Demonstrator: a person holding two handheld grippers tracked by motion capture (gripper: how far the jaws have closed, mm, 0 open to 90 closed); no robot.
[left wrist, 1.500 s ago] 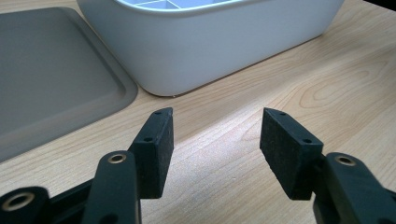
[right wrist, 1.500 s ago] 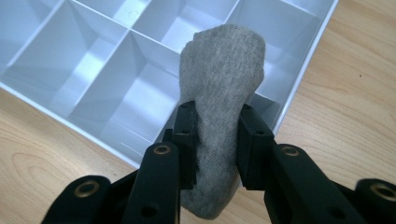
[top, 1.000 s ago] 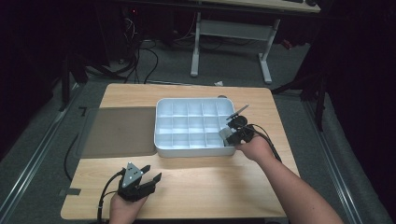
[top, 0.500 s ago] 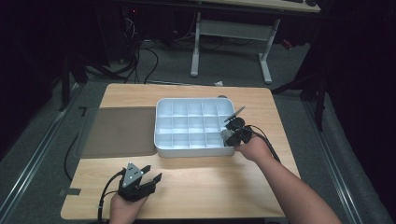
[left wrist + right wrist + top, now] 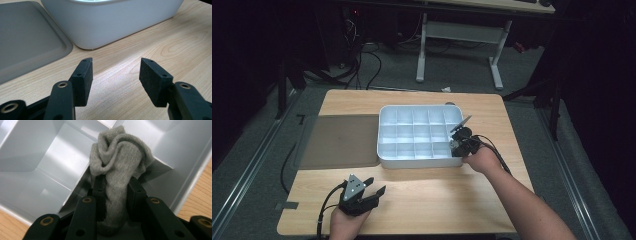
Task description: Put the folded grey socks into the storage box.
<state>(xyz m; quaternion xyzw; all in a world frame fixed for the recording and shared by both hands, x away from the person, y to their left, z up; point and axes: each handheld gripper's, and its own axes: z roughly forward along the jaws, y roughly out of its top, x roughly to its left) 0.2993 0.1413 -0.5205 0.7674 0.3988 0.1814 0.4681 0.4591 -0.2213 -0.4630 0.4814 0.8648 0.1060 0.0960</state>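
A grey knitted sock, rolled into a bundle (image 5: 117, 170), is pinched between the two black jaws of the right gripper (image 5: 116, 192), which press on it from both sides. The bundle sticks out past the jaw tips and hangs over a compartment of the white plastic tray with many square compartments (image 5: 50, 157), close to one of the thin dividing walls. In the high view the right gripper (image 5: 460, 141) is at the near right corner of this tray (image 5: 417, 159), over its rim.

The tray stands in the middle of the light wooden table (image 5: 442, 195). Just beside its left side lies a flat grey lid (image 5: 339, 140). The left gripper (image 5: 367, 192) is near the front edge of the table, well apart from the tray; its jaws stand wide apart with nothing between them, above the bare wood.
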